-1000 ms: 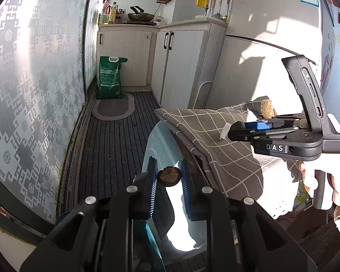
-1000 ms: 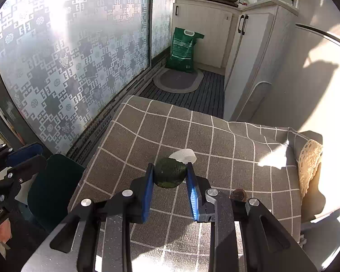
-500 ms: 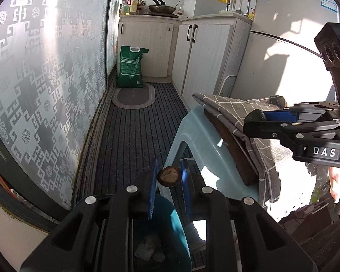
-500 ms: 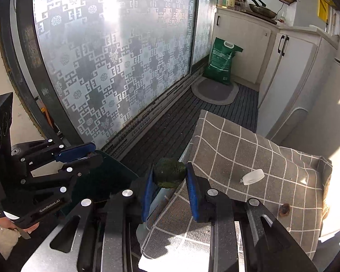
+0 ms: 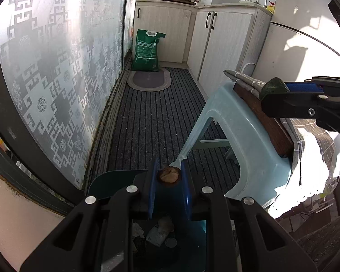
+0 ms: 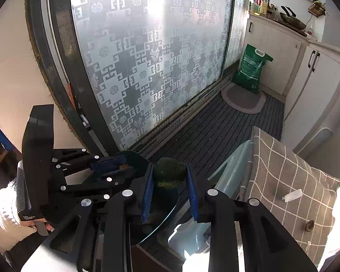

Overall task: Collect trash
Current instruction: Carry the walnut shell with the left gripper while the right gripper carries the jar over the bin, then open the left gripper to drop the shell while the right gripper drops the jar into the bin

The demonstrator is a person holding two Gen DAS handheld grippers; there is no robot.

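left gripper (image 5: 169, 176) pinches brown scrap (image 5: 169, 175) above bin (image 5: 115, 180), ready to drop | right gripper (image 6: 169, 176) clamps green lump (image 6: 169, 172), probably peel, bin-bound

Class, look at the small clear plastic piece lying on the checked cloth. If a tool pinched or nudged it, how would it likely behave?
The clear plastic piece looks thin and hollow, so probably light and easily crushed. Its tapered, rounded shape may roll or skid on the checked cloth when nudged.

Both wrist cameras look steeply down along their fingers, close above the bin (image 5: 115, 179); each shows the green sack (image 6: 251, 70).
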